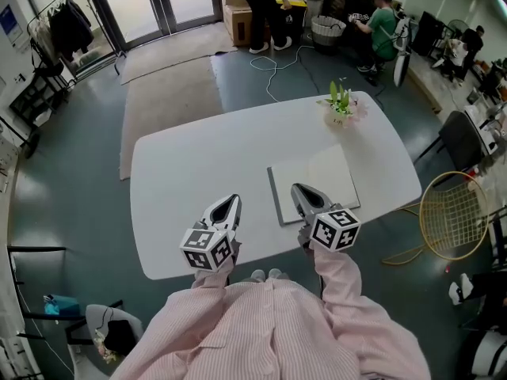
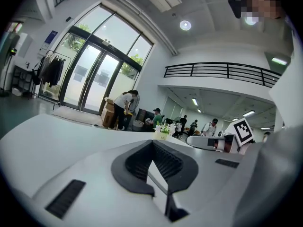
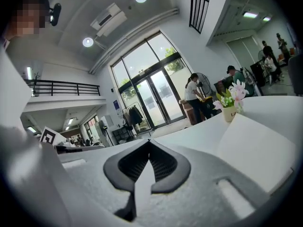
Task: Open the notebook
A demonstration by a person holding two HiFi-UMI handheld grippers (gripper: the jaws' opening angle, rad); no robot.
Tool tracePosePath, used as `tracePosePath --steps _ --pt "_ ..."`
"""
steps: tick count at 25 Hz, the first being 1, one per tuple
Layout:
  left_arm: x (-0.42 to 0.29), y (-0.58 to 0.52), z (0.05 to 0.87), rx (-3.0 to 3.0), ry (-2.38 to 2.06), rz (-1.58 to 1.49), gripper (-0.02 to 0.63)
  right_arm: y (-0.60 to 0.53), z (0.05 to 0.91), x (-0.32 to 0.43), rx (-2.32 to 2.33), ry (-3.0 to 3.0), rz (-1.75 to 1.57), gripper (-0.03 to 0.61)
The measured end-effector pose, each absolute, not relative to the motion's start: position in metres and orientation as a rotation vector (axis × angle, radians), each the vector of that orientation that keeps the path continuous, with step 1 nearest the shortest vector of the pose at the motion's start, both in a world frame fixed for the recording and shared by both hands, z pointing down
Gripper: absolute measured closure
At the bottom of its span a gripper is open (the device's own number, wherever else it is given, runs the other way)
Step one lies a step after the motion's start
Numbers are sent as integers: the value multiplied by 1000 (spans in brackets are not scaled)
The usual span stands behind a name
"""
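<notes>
The notebook (image 1: 287,187) lies on the white table (image 1: 182,180), near its front edge and right of centre. A cream sheet of it (image 1: 333,174) is tilted up on the right side; the right gripper view shows this sheet (image 3: 258,150) raised off the table just right of the jaws. My right gripper (image 1: 295,188) hovers over the notebook's left part, shut, with nothing seen between its pads (image 3: 149,141). Left of the notebook, my left gripper (image 1: 233,199) hangs over bare table, its jaws (image 2: 152,142) closed together and holding nothing.
A small pot of flowers (image 1: 341,108) stands at the table's far right. A wire chair (image 1: 453,216) is beside the right end. People, cardboard boxes (image 1: 236,14) and a white cable (image 1: 277,62) are on the floor beyond, and a rug (image 1: 170,93) lies at the far left.
</notes>
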State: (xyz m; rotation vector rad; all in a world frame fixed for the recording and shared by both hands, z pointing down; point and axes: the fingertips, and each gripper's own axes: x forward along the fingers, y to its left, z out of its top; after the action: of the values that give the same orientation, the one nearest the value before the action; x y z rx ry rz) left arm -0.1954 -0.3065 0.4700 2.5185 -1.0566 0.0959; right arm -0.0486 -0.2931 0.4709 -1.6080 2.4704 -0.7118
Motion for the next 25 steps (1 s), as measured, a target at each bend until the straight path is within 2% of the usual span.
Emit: tracePosePath --steps 13,25 --pt "-210 -324 442 2550 -1210 24 615 -298 425 -18 -1618 2326 -573 572" --pt "-217 -329 439 2555 -1276 58 615 -303 428 -6 -1725 2359 -524 574"
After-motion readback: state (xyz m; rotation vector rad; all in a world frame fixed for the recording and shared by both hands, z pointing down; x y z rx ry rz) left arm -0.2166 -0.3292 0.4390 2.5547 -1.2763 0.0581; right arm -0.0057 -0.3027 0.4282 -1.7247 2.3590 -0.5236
